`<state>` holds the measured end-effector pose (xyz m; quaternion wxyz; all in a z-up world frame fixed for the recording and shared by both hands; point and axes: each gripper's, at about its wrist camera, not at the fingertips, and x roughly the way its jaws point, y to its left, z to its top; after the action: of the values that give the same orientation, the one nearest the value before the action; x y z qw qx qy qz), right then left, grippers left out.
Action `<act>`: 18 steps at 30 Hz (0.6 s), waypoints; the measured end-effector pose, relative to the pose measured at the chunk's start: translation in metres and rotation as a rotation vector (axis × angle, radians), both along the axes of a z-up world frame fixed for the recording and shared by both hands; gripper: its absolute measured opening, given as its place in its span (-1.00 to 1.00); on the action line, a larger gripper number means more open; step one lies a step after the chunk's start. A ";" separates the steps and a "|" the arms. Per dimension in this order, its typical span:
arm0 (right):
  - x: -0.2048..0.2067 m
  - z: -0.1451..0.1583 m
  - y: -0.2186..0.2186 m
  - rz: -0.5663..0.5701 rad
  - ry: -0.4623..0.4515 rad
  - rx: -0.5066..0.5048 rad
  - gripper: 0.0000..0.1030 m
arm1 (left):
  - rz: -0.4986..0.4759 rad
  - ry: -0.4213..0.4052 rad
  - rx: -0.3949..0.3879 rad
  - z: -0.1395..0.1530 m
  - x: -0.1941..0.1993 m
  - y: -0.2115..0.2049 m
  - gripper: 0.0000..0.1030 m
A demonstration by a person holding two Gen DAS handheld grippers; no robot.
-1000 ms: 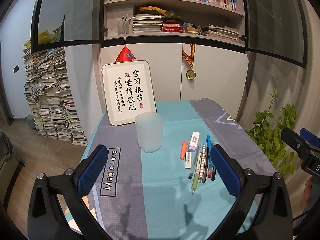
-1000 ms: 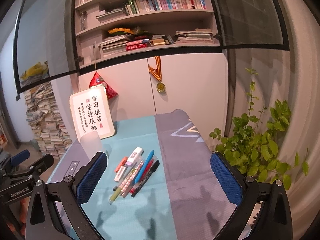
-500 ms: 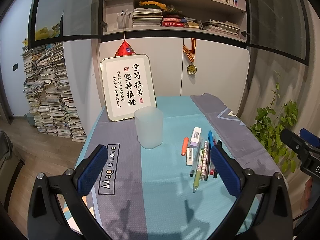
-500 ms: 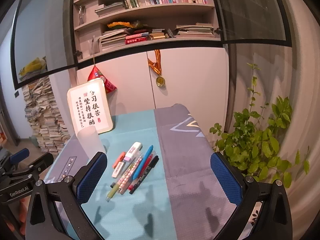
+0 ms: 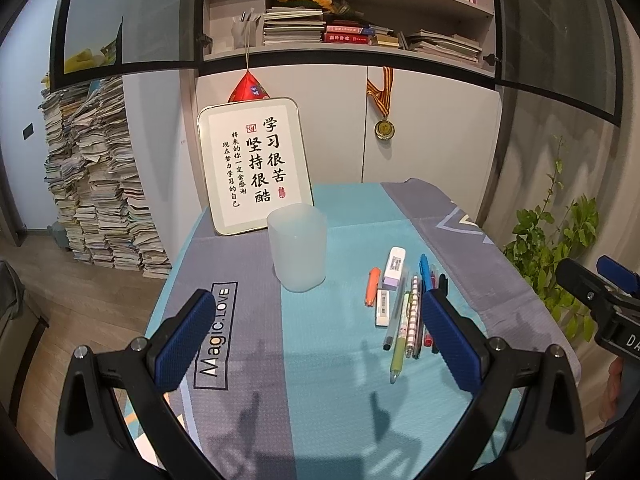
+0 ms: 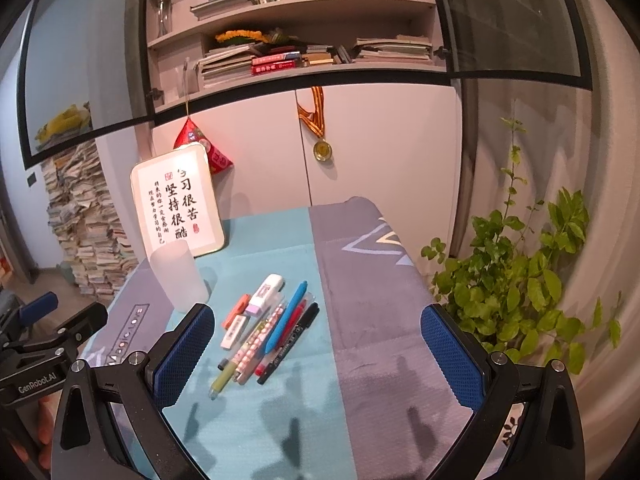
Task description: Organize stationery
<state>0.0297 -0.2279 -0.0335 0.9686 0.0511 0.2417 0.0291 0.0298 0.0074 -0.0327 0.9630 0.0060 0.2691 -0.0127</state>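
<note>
A frosted translucent cup stands upright on the table; it also shows in the right wrist view. To its right lies a row of stationery: an orange marker, a white-and-purple correction tape, a white eraser, a green pen, a patterned pen, a blue pen, a red pen and a black pen. My left gripper is open and empty, hovering before the cup. My right gripper is open and empty, above the pens.
A framed calligraphy board leans behind the cup. The table carries a teal and grey cloth. A potted plant stands right of the table. Stacked papers sit on the floor at the left. A cabinet with bookshelves is behind.
Both grippers have moved slightly forward and lower toward the table; cup and pens look a little closer. Nothing on the table has moved.
</note>
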 end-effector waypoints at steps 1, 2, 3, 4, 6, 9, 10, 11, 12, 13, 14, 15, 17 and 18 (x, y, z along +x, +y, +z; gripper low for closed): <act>0.001 -0.001 0.000 0.001 0.002 0.001 1.00 | 0.002 0.000 0.001 0.000 0.000 0.000 0.98; 0.002 -0.001 0.000 0.002 0.004 0.001 1.00 | 0.003 0.001 0.001 -0.001 0.001 0.001 0.98; 0.003 -0.002 0.000 0.003 0.007 0.002 1.00 | 0.006 0.001 0.001 -0.001 0.002 0.001 0.98; 0.004 -0.003 -0.001 0.005 0.009 0.003 1.00 | 0.011 0.004 0.001 -0.001 0.003 0.002 0.98; 0.005 -0.004 -0.001 0.006 0.015 0.003 1.00 | 0.018 0.009 0.000 -0.003 0.005 0.004 0.98; 0.009 -0.007 -0.001 0.008 0.026 0.006 1.00 | 0.034 0.030 -0.011 -0.008 0.011 0.009 0.98; 0.010 -0.008 -0.002 0.008 0.029 0.007 1.00 | 0.036 0.039 -0.018 -0.010 0.014 0.010 0.98; 0.011 -0.009 -0.001 0.007 0.033 0.008 1.00 | 0.034 0.045 -0.021 -0.012 0.015 0.009 0.98; 0.013 -0.011 -0.002 0.006 0.037 0.010 1.00 | 0.029 0.055 -0.023 -0.014 0.017 0.008 0.98; 0.014 -0.012 -0.002 0.005 0.044 0.012 1.00 | 0.024 0.061 -0.020 -0.016 0.019 0.007 0.98; 0.016 -0.013 -0.003 0.002 0.050 0.014 1.00 | 0.021 0.066 -0.015 -0.017 0.020 0.005 0.98; 0.019 -0.015 -0.003 -0.001 0.058 0.016 1.00 | 0.018 0.071 -0.005 -0.019 0.022 0.003 0.98; 0.022 -0.018 -0.005 -0.003 0.070 0.023 1.00 | 0.012 0.081 0.018 -0.025 0.027 0.000 0.98; 0.026 -0.020 -0.007 -0.005 0.080 0.027 1.00 | 0.012 0.085 0.021 -0.027 0.029 0.000 0.98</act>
<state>0.0553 -0.2345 -0.0535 0.9574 0.0658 0.2797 0.0278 0.0591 0.0079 -0.0593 0.9506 0.0139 0.3100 -0.0042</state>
